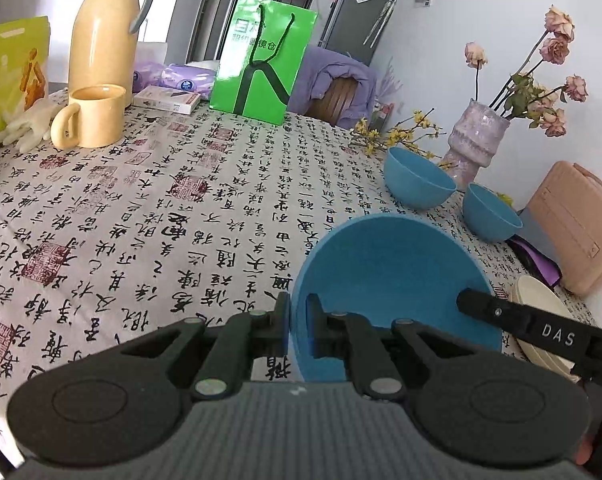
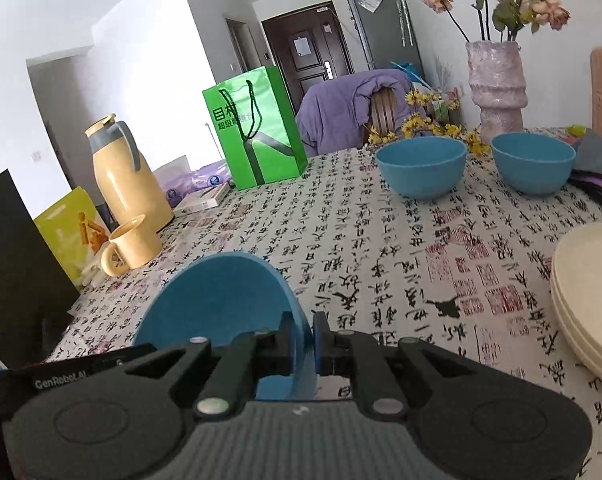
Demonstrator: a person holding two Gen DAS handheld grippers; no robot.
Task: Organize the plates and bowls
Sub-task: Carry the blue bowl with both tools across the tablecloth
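Gripping one blue bowl [image 1: 397, 276] from two sides, both tools are closed on its rim. The left gripper [image 1: 297, 326] pinches the rim on the bowl's left edge, one finger outside the wall and one inside. The right gripper [image 2: 303, 338] pinches the opposite edge in the same way, and its black arm shows at the right of the left wrist view. The bowl is tilted, its opening turned toward the cameras, and it is above the tablecloth with calligraphy print [image 1: 161, 208].

Two more blue bowls stand upright on the cloth in front of the pink vase [image 2: 497, 80] with dried roses: the larger-looking bowl [image 2: 421, 166] to the left of the vase, the other bowl [image 2: 533, 166] just to the right of it, near each other but apart. A stack of cream plates [image 2: 589, 292] lies nearer to the camera than the vase, at the right edge. Far left of the vase stand a green paper bag [image 2: 261, 128], a yellow thermos jug [image 2: 125, 180] and a yellow mug [image 2: 135, 246].
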